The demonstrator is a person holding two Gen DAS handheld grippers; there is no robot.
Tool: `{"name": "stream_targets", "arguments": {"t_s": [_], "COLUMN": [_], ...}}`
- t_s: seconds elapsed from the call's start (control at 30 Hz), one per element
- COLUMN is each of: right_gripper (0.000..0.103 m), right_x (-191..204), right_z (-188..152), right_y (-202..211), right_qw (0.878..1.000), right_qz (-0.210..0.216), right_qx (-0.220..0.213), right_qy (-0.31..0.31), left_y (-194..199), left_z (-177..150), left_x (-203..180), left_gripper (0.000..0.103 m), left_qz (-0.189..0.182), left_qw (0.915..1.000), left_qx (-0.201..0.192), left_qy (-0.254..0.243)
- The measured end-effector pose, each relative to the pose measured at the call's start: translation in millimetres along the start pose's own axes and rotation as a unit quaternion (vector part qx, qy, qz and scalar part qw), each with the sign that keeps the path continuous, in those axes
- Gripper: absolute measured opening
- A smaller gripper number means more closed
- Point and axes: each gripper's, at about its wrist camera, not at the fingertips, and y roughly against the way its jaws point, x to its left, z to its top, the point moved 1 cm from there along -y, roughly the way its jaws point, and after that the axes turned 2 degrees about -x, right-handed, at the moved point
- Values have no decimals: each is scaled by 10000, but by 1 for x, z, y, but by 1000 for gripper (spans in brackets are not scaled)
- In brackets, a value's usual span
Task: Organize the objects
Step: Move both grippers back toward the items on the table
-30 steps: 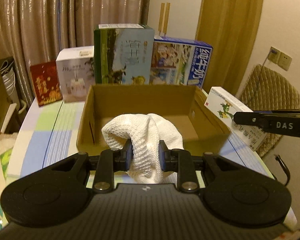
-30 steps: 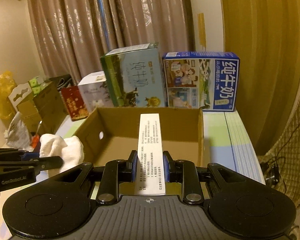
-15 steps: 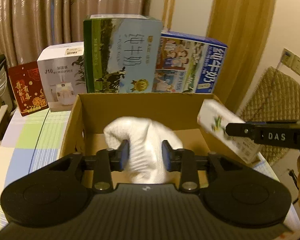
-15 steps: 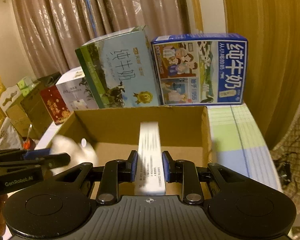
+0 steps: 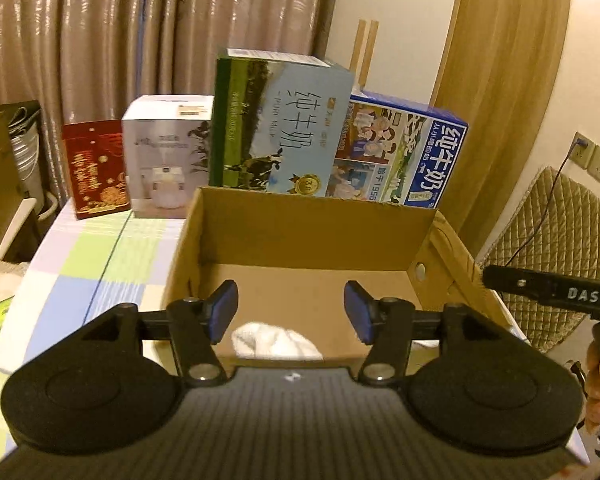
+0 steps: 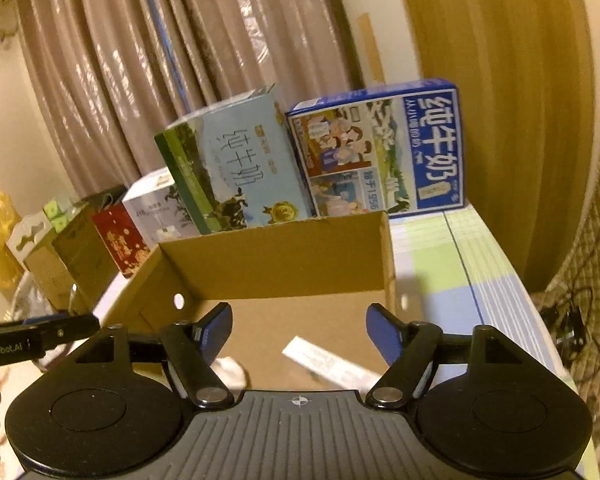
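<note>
An open cardboard box (image 5: 312,218) (image 6: 276,264) stands on the table in front of both grippers. A white knitted cloth (image 5: 278,342) lies on the box floor near the front wall; the right wrist view shows a blurred edge of the cloth (image 6: 232,372). My left gripper (image 5: 290,312) hovers above the cloth, its jaws opening with nothing between them. A flat white carton (image 6: 332,364) lies tilted on the box floor. My right gripper (image 6: 298,330) hangs over it, jaws opening and empty; its side (image 5: 552,290) shows at the right of the left wrist view.
Behind the box stand a green milk carton (image 5: 280,124), a blue milk carton (image 5: 400,152), a white appliance box (image 5: 166,156) and a red box (image 5: 94,168). The checked tablecloth (image 5: 96,264) shows left of the box. A quilted chair (image 5: 560,248) stands right.
Both grippers moved forward over the box and went from shut to open. The white cloth dropped from the left gripper and the white carton from the right one onto the box floor.
</note>
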Motion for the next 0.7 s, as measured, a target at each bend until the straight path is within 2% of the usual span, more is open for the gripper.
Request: {"name": "stream_targets", "arguments": {"t_s": [0.1, 0.17, 0.43, 0.5, 0.57, 0.7], "right_gripper": [78, 80, 91, 93, 93, 94], "right_x": [7, 11, 25, 29, 35, 43], "right_z": [-13, -23, -68, -83, -98, -127], "right_y": [28, 48, 125, 139, 150, 166], "right_qw": [10000, 10000, 9996, 9996, 9997, 9995], "right_qz": [-9, -22, -182, -238, -240, -231], "right_qx": [-64, -52, -141, -103, -12, 145], "right_qy": [27, 1, -153, -77, 56, 179], "left_y": [27, 43, 115, 131, 145, 170], "left_z": [-10, -18, -63, -74, -85, -105], "left_x": [1, 1, 0, -2, -5, -6], "left_gripper": [59, 67, 84, 87, 95, 101], "left_qz": [78, 132, 332, 401, 464, 585], "left_qw": [9999, 9998, 9988, 9987, 9986, 9980], "left_qx": [-43, -65, -177, -199, -218, -212], "left_qy": [78, 94, 322, 258, 162, 142]}}
